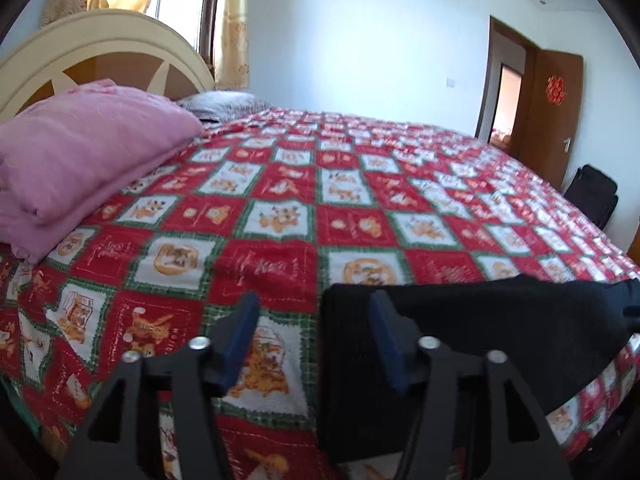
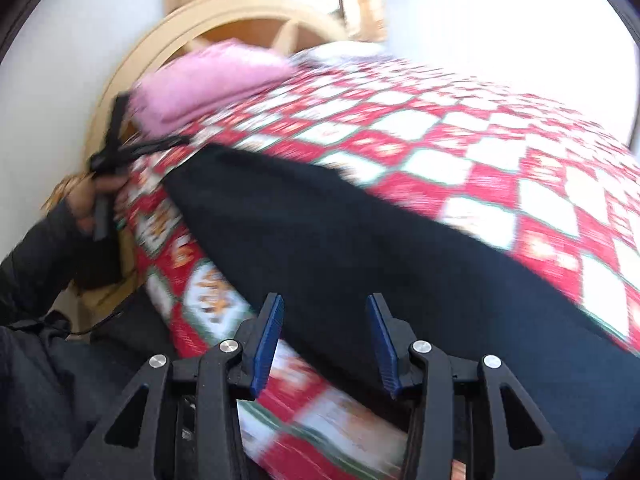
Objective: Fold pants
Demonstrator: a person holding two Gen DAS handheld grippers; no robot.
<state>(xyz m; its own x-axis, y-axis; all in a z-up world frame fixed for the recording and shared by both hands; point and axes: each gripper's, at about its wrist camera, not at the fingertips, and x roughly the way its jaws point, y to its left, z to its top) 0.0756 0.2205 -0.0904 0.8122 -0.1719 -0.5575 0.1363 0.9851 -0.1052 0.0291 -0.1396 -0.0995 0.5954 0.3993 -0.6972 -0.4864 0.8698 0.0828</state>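
Observation:
Black pants (image 1: 500,320) lie stretched along the near edge of the red checked bedspread (image 1: 280,216). My left gripper (image 1: 314,300) is open just above the pants' left end. Its right finger is over the black cloth, its left finger over the bedspread, and neither pad presses on anything. In the blurred right wrist view the pants (image 2: 320,232) run from upper left to lower right. My right gripper (image 2: 325,300) hangs open above them with nothing pinched. The left gripper (image 2: 154,120) also shows there at the far end of the pants, held by a hand (image 2: 86,200).
A pink folded quilt (image 1: 80,152) and a grey pillow (image 1: 220,102) lie at the cream headboard (image 1: 100,40). A wooden door (image 1: 556,112) and a black bag (image 1: 592,196) stand beyond the bed's far side. The person's dark sleeve (image 2: 36,264) is at the bed's near edge.

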